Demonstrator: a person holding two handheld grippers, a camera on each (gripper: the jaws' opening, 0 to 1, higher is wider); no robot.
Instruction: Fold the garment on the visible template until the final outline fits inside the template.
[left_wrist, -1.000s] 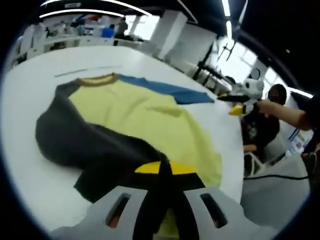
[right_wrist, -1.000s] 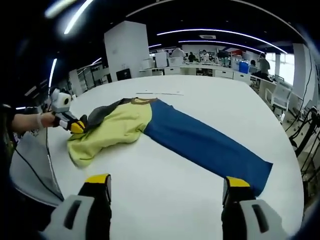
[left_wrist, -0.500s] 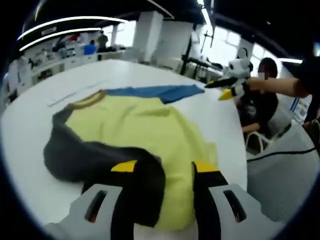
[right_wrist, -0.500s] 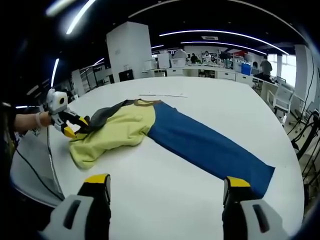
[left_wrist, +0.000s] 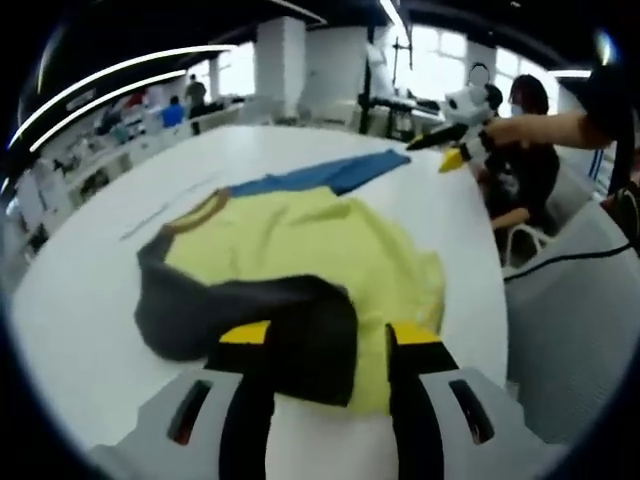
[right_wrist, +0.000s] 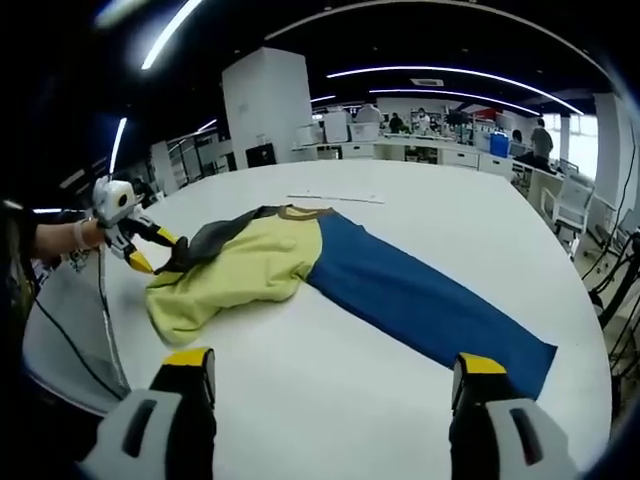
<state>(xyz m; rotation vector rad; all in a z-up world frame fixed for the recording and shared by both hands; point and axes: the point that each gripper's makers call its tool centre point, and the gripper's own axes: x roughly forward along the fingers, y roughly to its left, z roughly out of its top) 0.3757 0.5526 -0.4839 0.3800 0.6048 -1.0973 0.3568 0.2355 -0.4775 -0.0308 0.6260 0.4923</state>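
Garment (left_wrist: 300, 255) lies on white tabletop (left_wrist: 90, 290), centre of left gripper view; dark sleeve (left_wrist: 260, 320) folded over yellow body; blue sleeve (right_wrist: 430, 300) stretched toward lower right in right gripper view; left tongs (left_wrist: 318, 345) open above dark sleeve; right tongs (right_wrist: 325, 375) open over bare tabletop.

Bright ceiling strip lights (right_wrist: 450, 75), window glare, soft fisheye-warped edges.
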